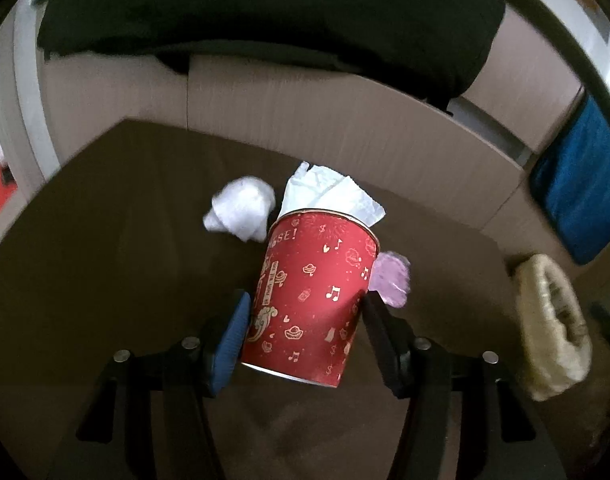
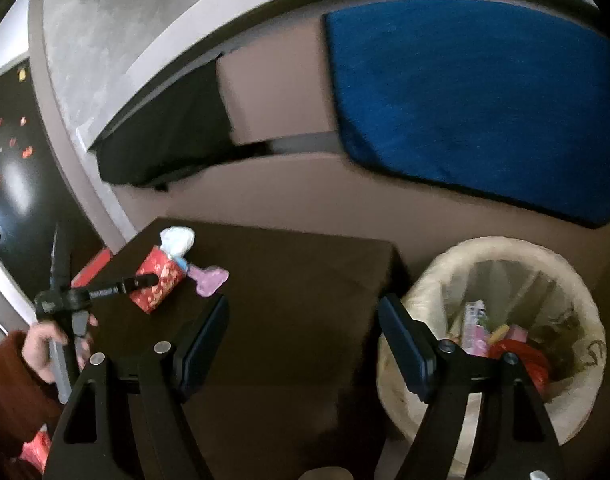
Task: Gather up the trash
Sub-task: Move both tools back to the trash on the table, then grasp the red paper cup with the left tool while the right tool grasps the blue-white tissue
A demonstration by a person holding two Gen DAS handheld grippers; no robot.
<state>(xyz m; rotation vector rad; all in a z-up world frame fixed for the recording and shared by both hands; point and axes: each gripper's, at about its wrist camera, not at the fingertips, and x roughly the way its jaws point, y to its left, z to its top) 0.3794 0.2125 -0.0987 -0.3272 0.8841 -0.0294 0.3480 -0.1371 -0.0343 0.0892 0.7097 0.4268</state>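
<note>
Left tongs (image 1: 305, 320) pinching the red patterned paper cup (image 1: 313, 300) stuffed with white tissue, over the dark brown counter (image 1: 105, 260), while right tongs (image 2: 303, 340) hang spread wide, empty.

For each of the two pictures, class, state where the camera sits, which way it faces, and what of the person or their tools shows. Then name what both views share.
Left wrist: on the left gripper, facing down at the red cup between its fingers.
Right wrist: on the right gripper, open, facing table and bin; the person's hand shows.
Shared: cup, white tissue, purple wad, bin.
</note>
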